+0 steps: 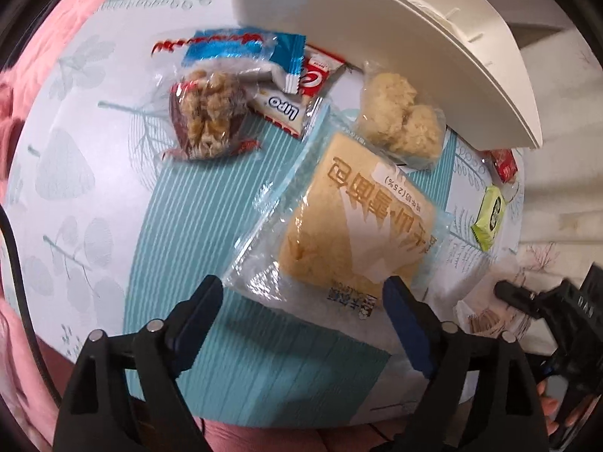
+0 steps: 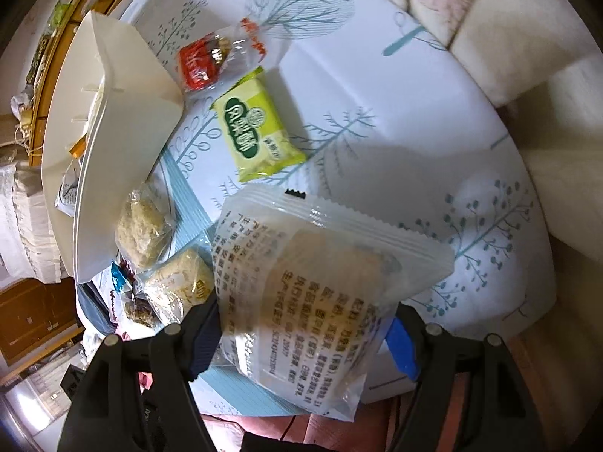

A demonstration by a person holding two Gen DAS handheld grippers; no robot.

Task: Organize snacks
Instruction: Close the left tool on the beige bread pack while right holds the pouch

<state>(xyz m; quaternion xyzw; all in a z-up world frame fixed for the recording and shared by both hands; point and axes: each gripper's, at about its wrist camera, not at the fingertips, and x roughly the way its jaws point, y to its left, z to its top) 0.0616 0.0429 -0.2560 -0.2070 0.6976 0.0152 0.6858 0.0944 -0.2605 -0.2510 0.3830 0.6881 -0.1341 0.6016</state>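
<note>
Tilting downward over the table's [image 2: 414, 113] near edge, the right gripper [image 2: 305, 335] clamped a translucent cake packet [image 2: 312, 282] above the cloth, while the left gripper [image 1: 301, 301] hovered with fingers spread over the bread packet [image 1: 350, 222].

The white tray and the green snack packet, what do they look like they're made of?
The curved white tray looks like moulded plastic, matte and smooth, with thin even walls. The small green snack packet looks like printed plastic film, slightly glossy, with crimped end seals; foil lining can't be judged.
</note>
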